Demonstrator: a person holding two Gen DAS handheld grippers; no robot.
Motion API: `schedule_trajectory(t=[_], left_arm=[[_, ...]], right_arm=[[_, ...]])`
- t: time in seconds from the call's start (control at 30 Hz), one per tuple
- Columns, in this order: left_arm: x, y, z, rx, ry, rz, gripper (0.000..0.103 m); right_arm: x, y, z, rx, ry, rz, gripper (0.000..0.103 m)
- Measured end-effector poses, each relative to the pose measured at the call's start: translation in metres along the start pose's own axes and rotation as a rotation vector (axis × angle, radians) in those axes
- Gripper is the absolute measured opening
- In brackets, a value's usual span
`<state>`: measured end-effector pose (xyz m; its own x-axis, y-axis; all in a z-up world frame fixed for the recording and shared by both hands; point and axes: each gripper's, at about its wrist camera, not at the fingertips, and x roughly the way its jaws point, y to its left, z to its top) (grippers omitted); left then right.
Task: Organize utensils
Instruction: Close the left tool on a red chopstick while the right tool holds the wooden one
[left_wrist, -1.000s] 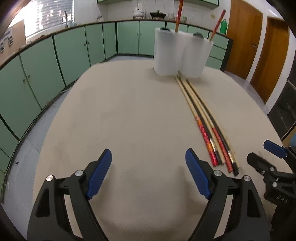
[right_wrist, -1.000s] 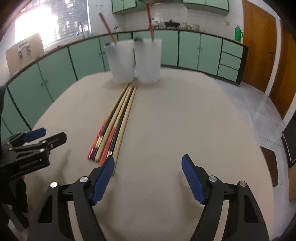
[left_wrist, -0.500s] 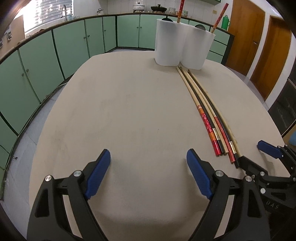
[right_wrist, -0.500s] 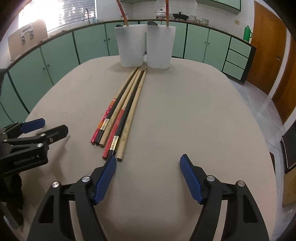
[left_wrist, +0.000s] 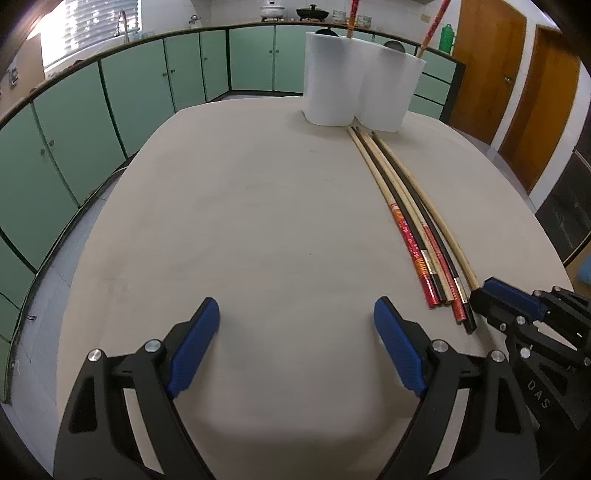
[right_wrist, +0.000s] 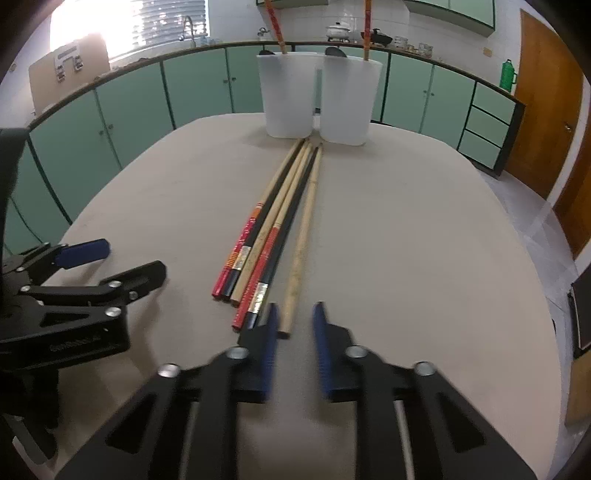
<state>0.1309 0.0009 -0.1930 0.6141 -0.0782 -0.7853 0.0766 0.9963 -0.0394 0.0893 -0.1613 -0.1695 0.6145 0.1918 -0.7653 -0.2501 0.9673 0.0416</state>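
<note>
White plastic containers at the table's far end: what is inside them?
One red-patterned chopstick stands in each white plastic container, beside a dark rounded object; contents below the rims are hidden.

You have plain tan, black, and red-patterned chopsticks (right_wrist: 273, 229) lying in front of two white tubs (right_wrist: 317, 99) on the beige table (right_wrist: 406, 240). Behind the tubs run pale green cabinets (right_wrist: 192, 85).
</note>
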Motion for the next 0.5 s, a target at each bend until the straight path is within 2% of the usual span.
schedule_trajectory(t=[0.13,0.27,0.5], left_arm=[[0.000,-0.009,0.001,0.012,-0.001,-0.019,0.083],[0.001,-0.019,0.001,0.028,-0.001,-0.041,0.083],[0.007,-0.039,0.004,0.059,0.002,-0.059,0.083]], right_arm=[[-0.001,-0.005,-0.001,0.021,-0.004,0.012,0.008],[-0.004,-0.016,-0.002,0.028,-0.010,-0.030,0.007],[-0.004,-0.039,-0.004,0.084,-0.010,-0.033,0.007]])
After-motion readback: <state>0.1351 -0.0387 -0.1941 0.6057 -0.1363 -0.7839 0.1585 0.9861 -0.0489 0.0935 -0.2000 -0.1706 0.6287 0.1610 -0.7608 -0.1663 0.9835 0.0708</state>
